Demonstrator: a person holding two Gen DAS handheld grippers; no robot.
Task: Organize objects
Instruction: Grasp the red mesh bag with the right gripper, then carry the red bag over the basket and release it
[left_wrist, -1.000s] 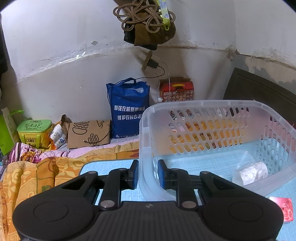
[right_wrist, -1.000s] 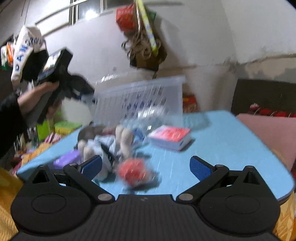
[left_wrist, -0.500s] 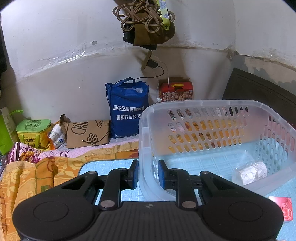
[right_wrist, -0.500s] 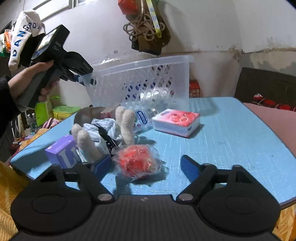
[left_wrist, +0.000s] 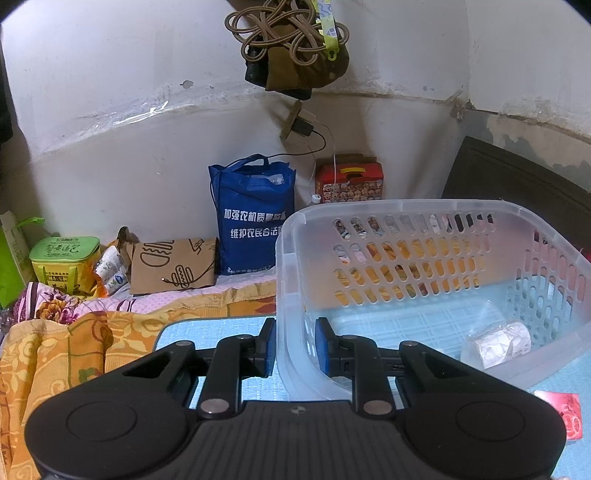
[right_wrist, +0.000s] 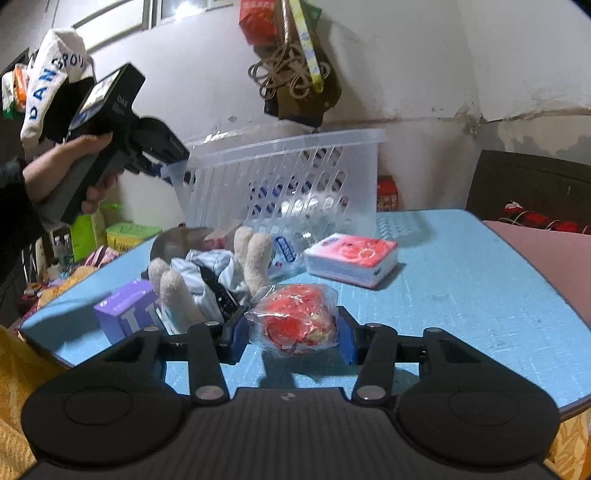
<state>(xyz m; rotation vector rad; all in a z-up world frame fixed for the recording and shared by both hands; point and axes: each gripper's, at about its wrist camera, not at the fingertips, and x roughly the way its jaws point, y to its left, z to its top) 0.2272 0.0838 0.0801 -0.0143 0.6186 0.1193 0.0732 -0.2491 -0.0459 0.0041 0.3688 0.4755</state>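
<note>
Closing my right gripper (right_wrist: 293, 334) on the red snack packet (right_wrist: 297, 319), I am bringing the jaws in from wide, and the blue pads are now meeting the crinkly clear wrapper on both sides. The packet is sitting on the blue table (right_wrist: 461, 295) right between my fingers, at the near edge of the clutter, with the stuffed toy (right_wrist: 207, 273) touching it on the left and the purple box (right_wrist: 123, 308) just beyond that. The pink tissue pack (right_wrist: 351, 258) is lying a little farther back.

My left gripper (left_wrist: 295, 349) is clamping narrow on the near wall of the clear plastic basket (left_wrist: 424, 210), one pad outside, one inside, tipping the basket so its open mouth is facing my right hand. Inside it, a clear-wrapped white roll (left_wrist: 498, 343) is already resting on the floor.

What matters now: the basket is lying straight ahead of the packet and slightly left, past the toy and the tissue pack, so I am judging that the right hand, the only one near the packet, is going to have to lift over that clutter to reach the rim. The wrapper looks slippery and soft, so the grip may be squashing air rather than contents.
</note>
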